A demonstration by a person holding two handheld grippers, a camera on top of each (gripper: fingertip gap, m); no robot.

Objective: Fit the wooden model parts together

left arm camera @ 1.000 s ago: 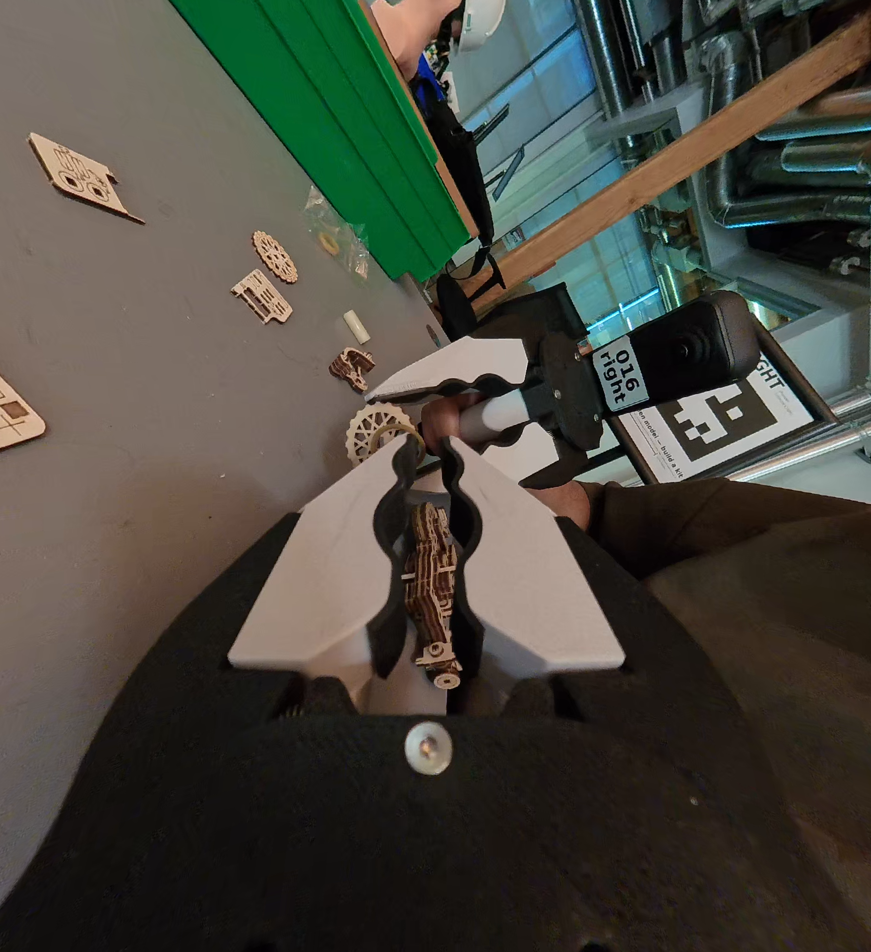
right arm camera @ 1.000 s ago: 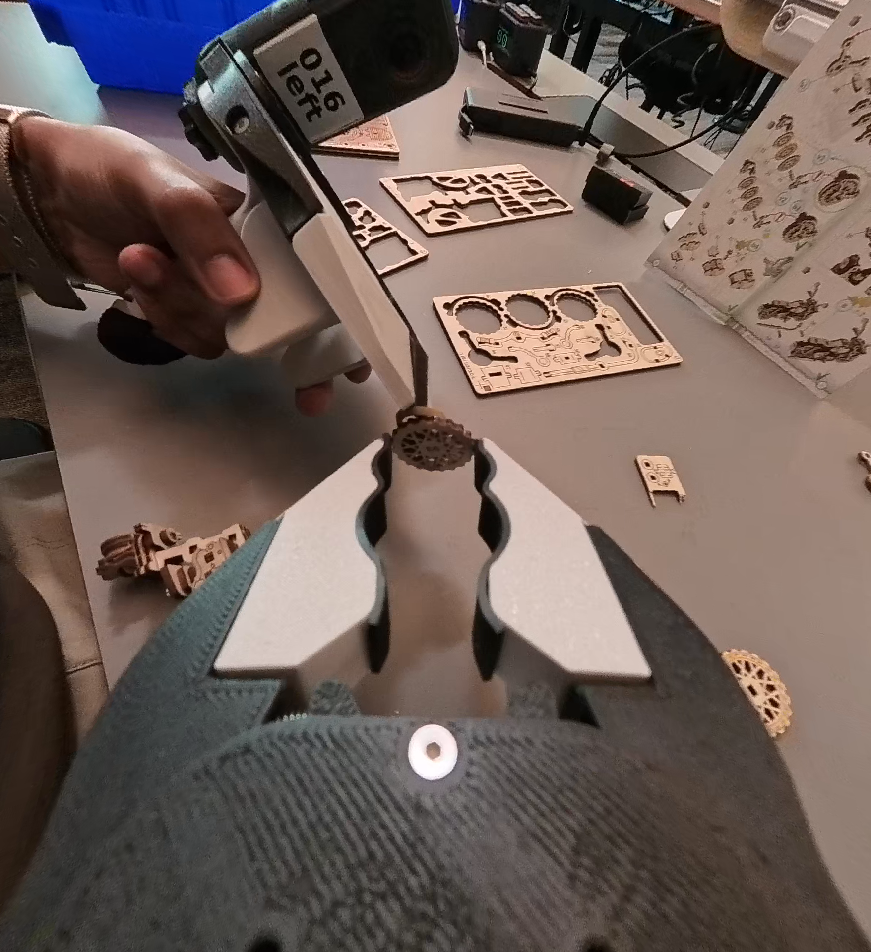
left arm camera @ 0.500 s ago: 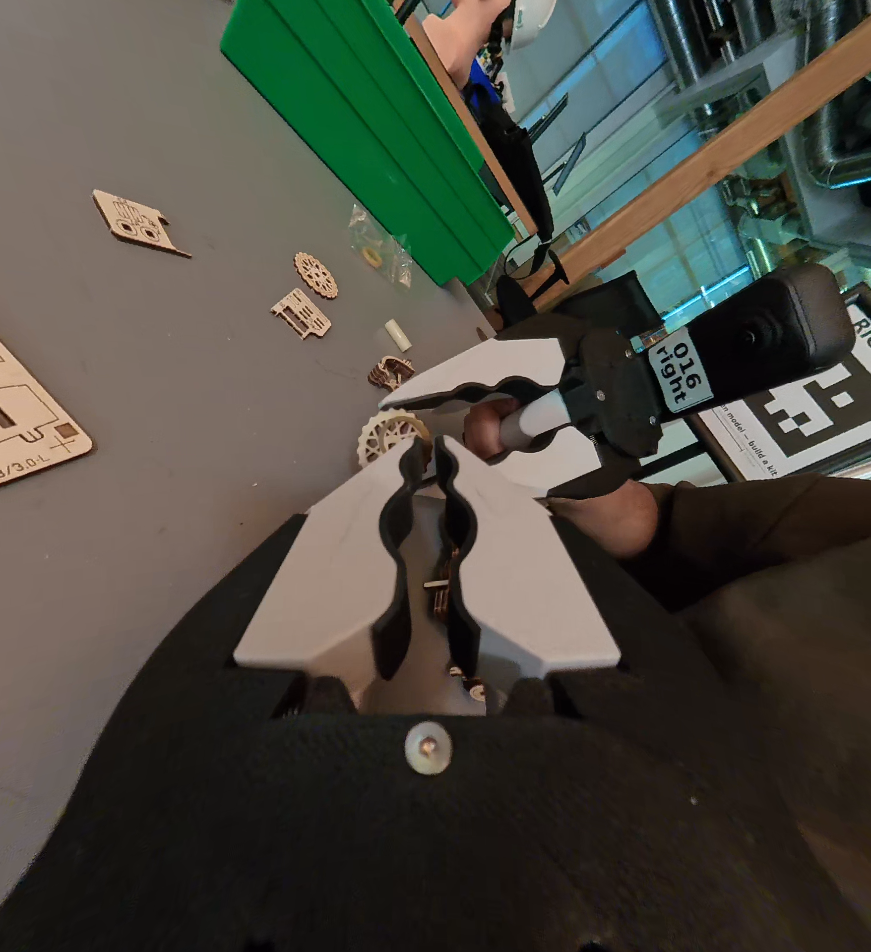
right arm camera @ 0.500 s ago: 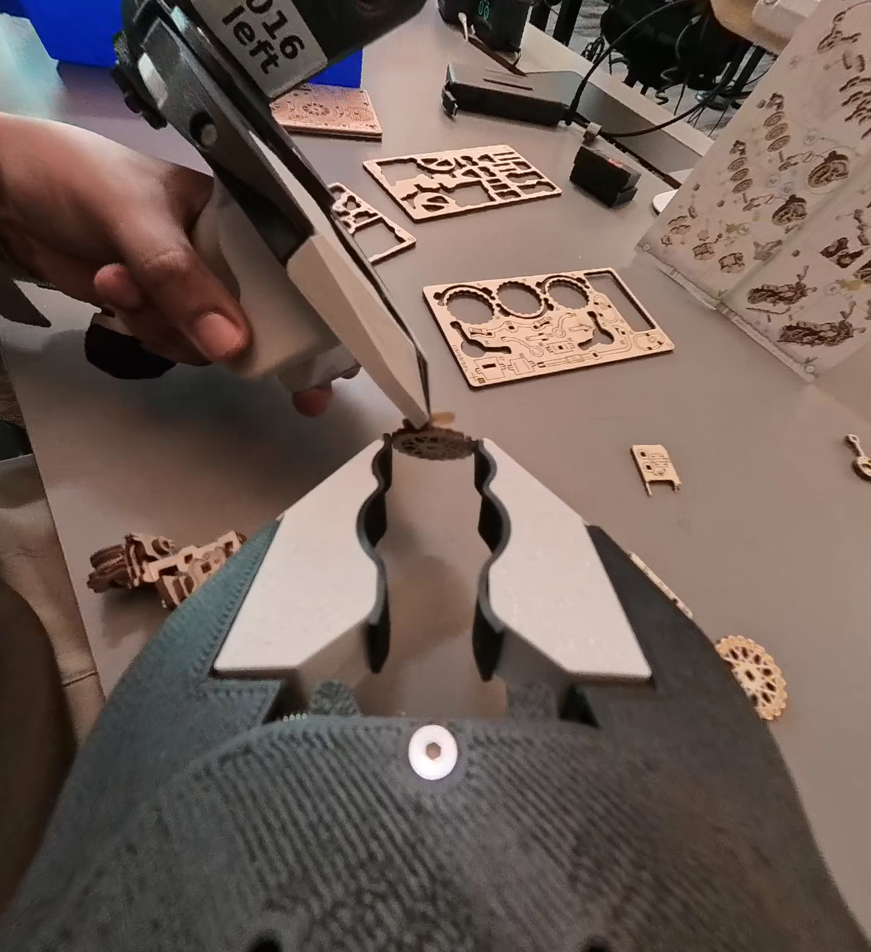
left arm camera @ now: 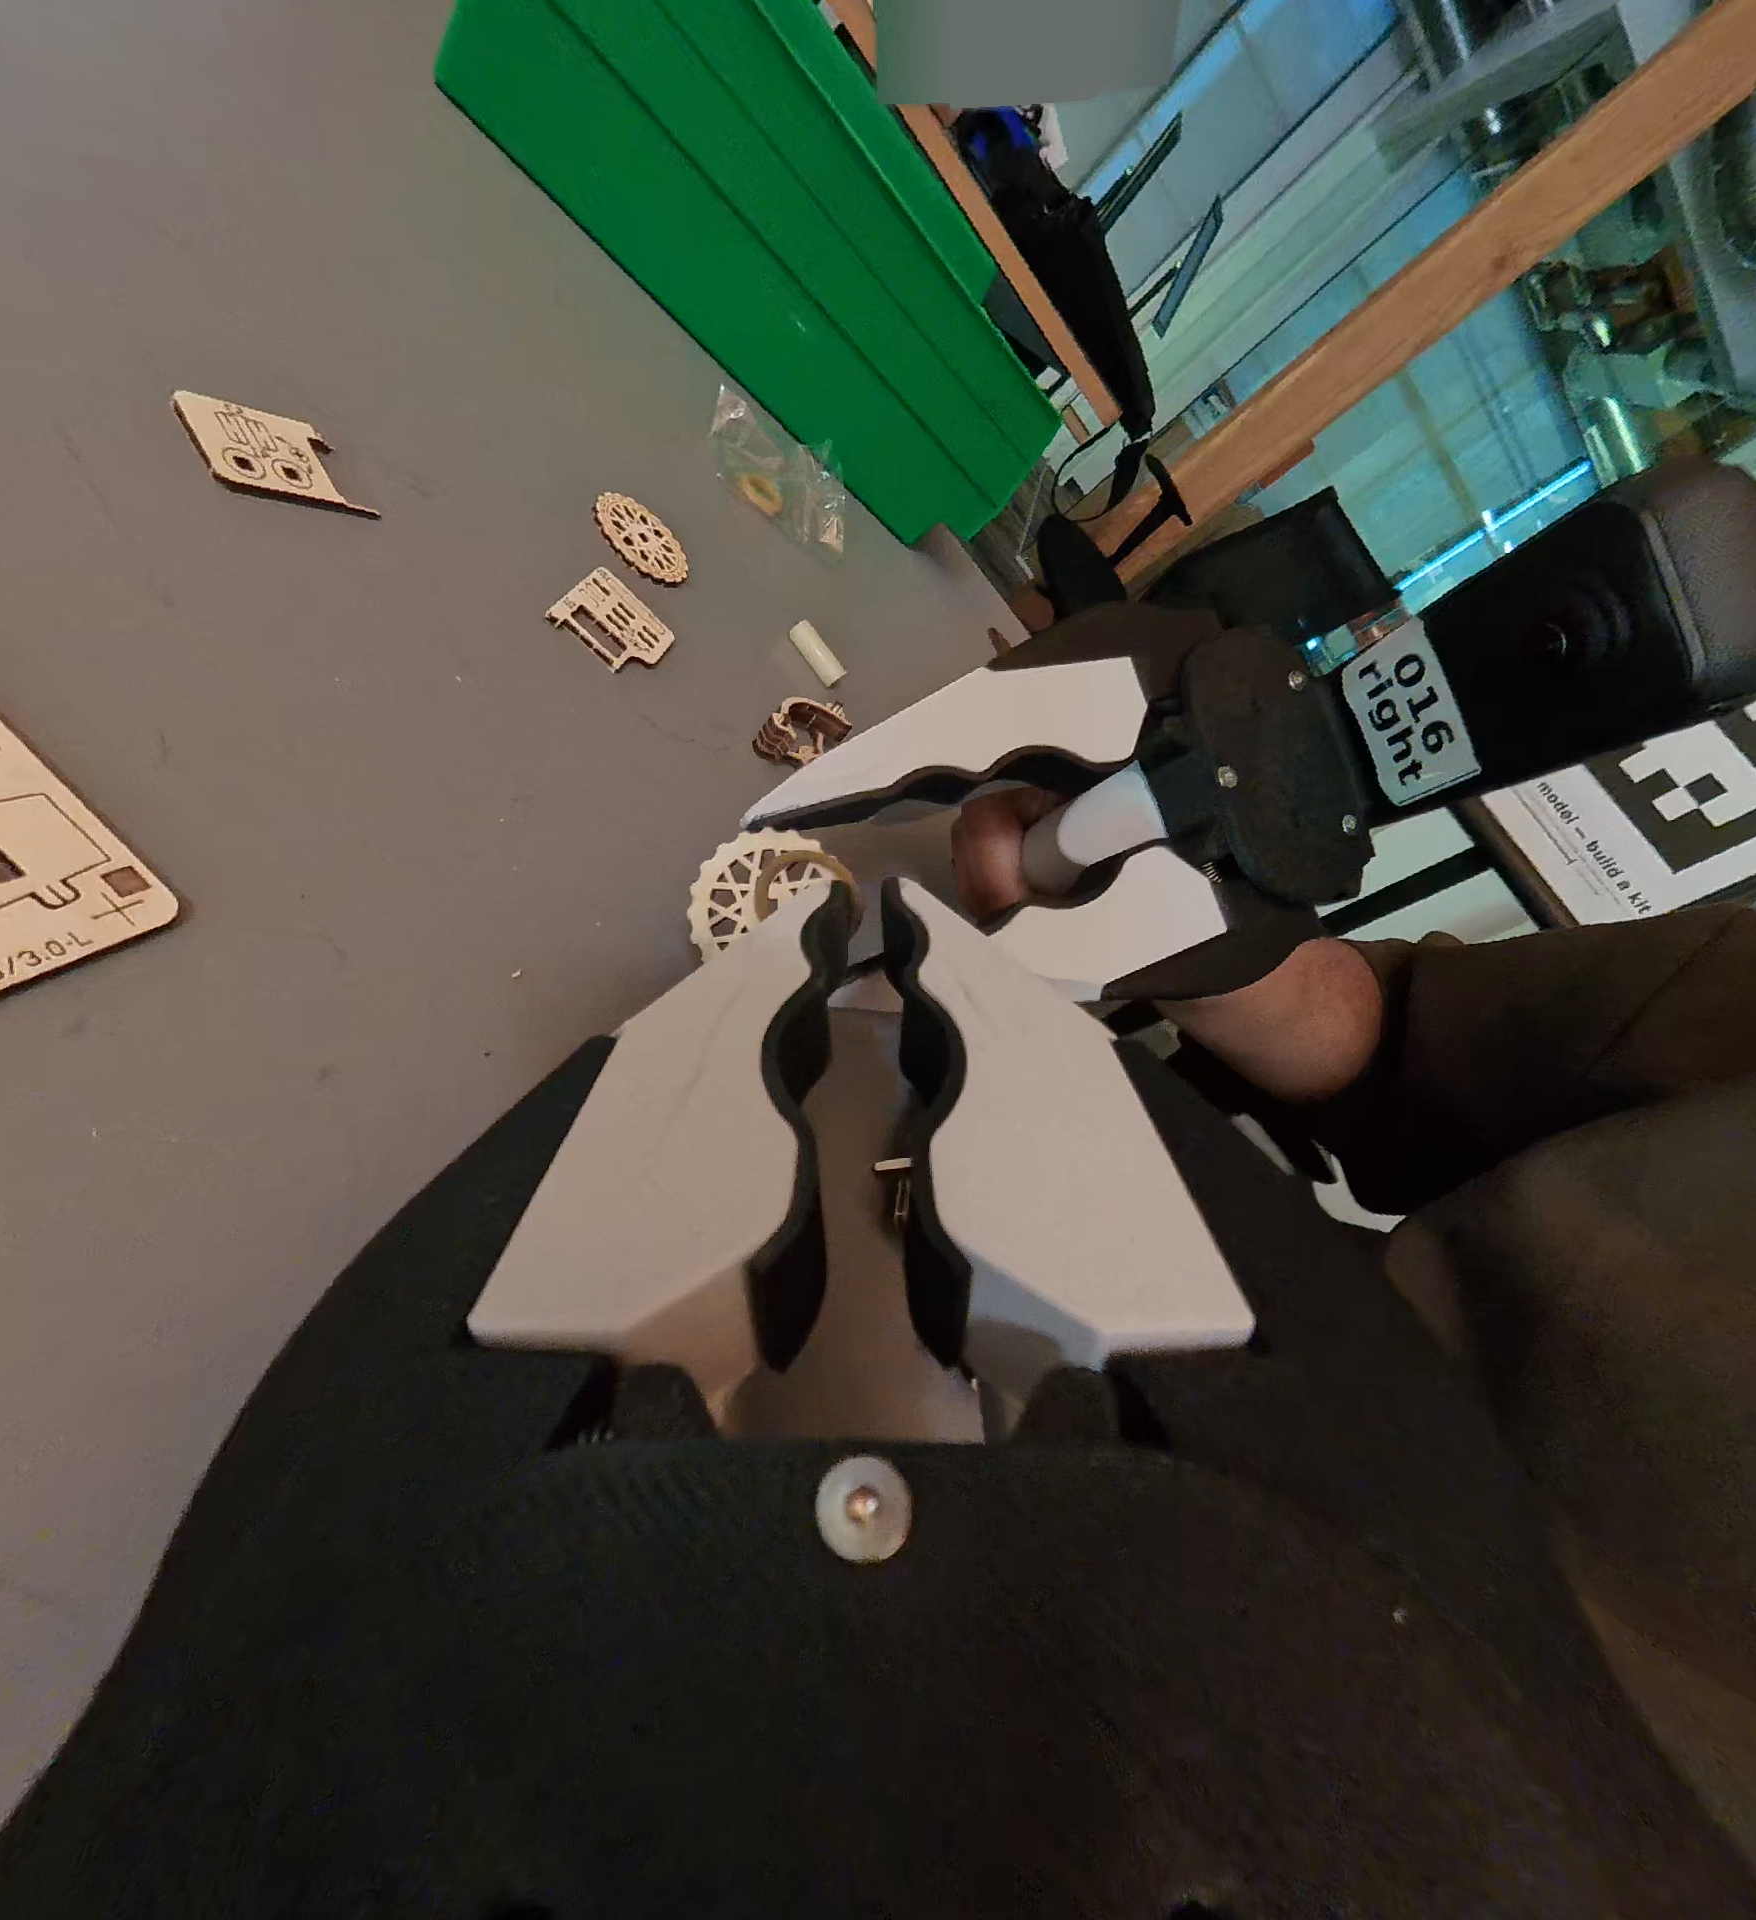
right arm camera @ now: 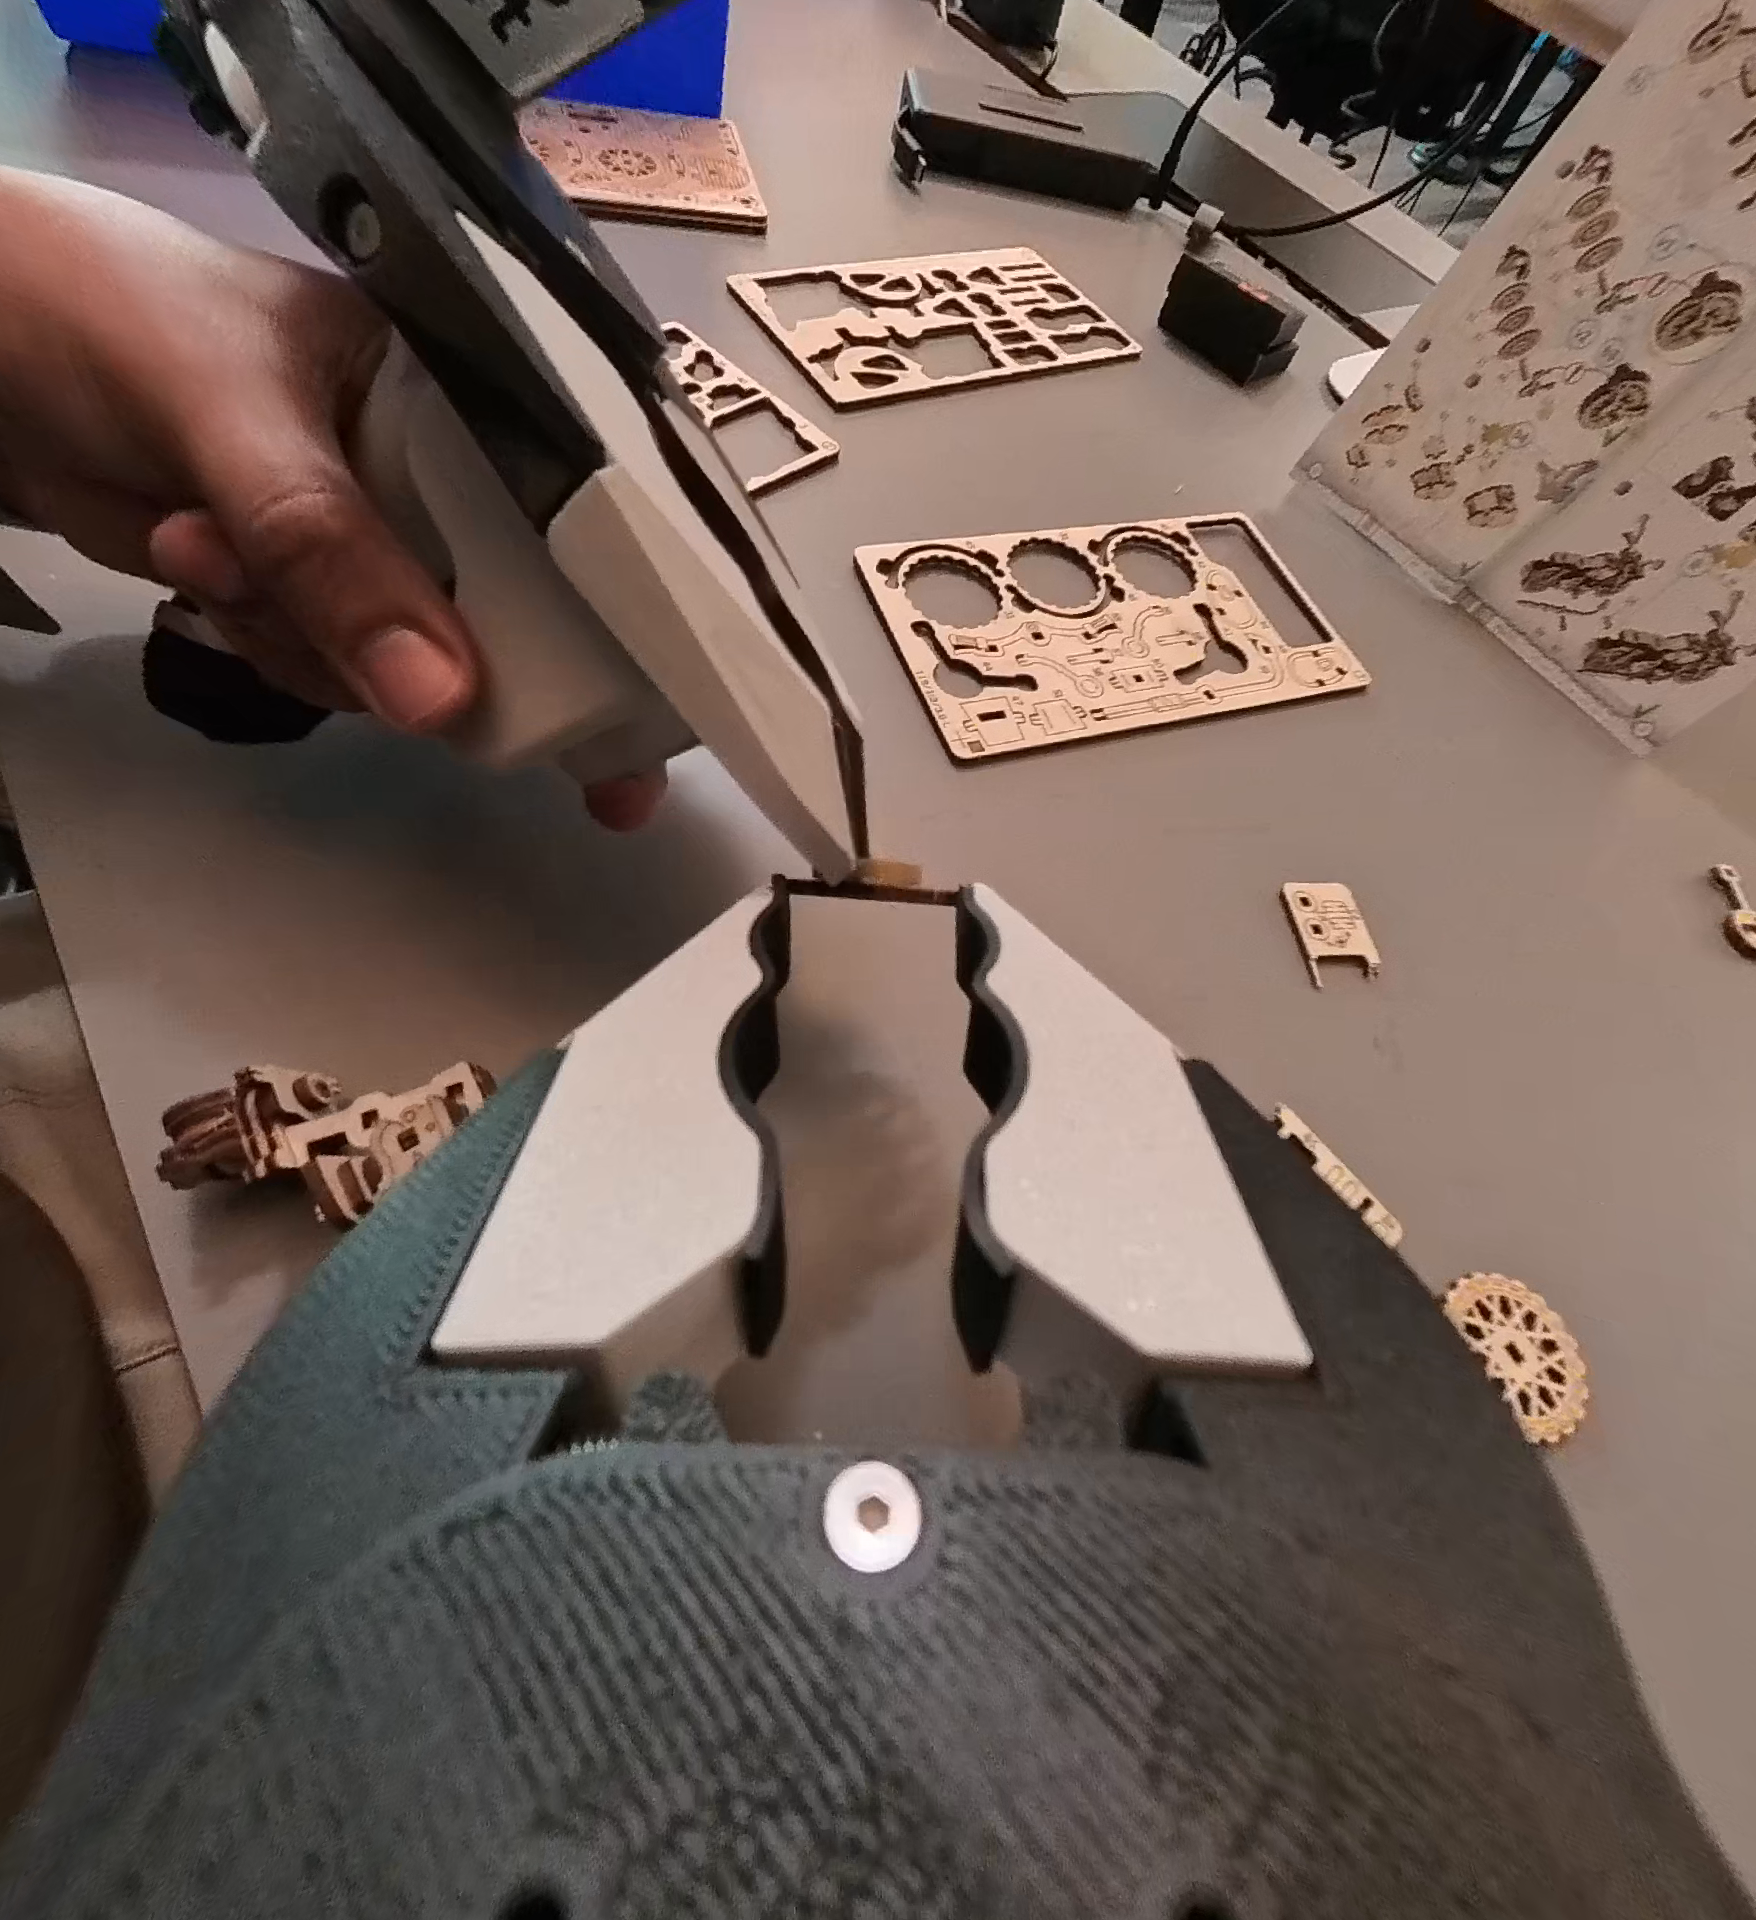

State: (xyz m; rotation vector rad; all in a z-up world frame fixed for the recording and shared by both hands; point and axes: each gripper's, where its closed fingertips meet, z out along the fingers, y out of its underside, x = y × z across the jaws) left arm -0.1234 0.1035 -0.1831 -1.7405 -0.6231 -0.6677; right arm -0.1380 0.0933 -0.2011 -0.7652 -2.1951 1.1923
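two close wrist cameras, facing each other

White sticker with black writing on right hand-held gripper. Small marks burned on wooden sheet on bench. Sign with square code, small print.

Green bin and black box on table.
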